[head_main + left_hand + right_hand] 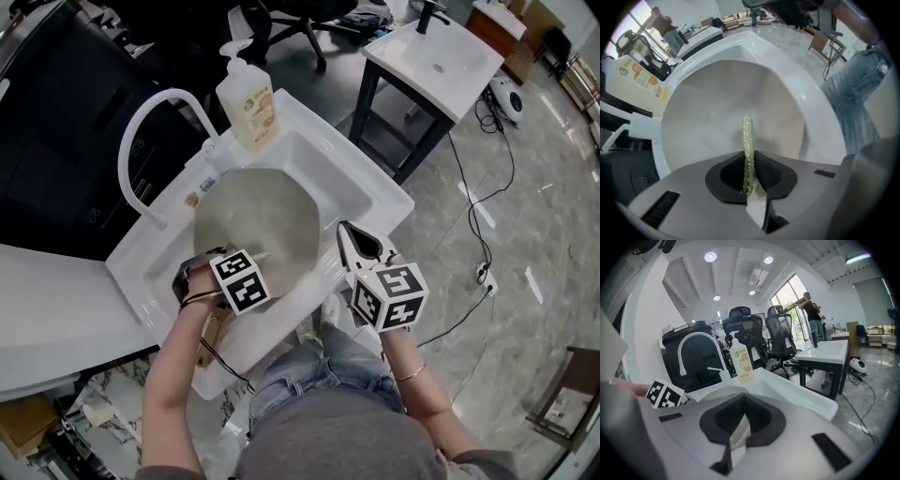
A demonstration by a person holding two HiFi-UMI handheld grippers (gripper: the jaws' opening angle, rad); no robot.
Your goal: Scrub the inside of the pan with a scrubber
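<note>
my left gripper (pixel 749 188) fingers pinching the scrubber (pixel 748 140) edge-on, above the pan (pixel 703 126) sitting in the sink (pixel 314 150), my right gripper (pixel 739 425) fingers pressed together on nothing, near the sink's front rim

Shows a white sink (pixel 375 192) standing on a grey glossy floor (pixel 525 187). Holds a pale round pan (pixel 262 220) in the basin, filling most of it. Carries a pump soap bottle (pixel 248 103) upright at the far corner of the rim. Bears a white arched faucet (pixel 172 94) along the left edge.
</note>
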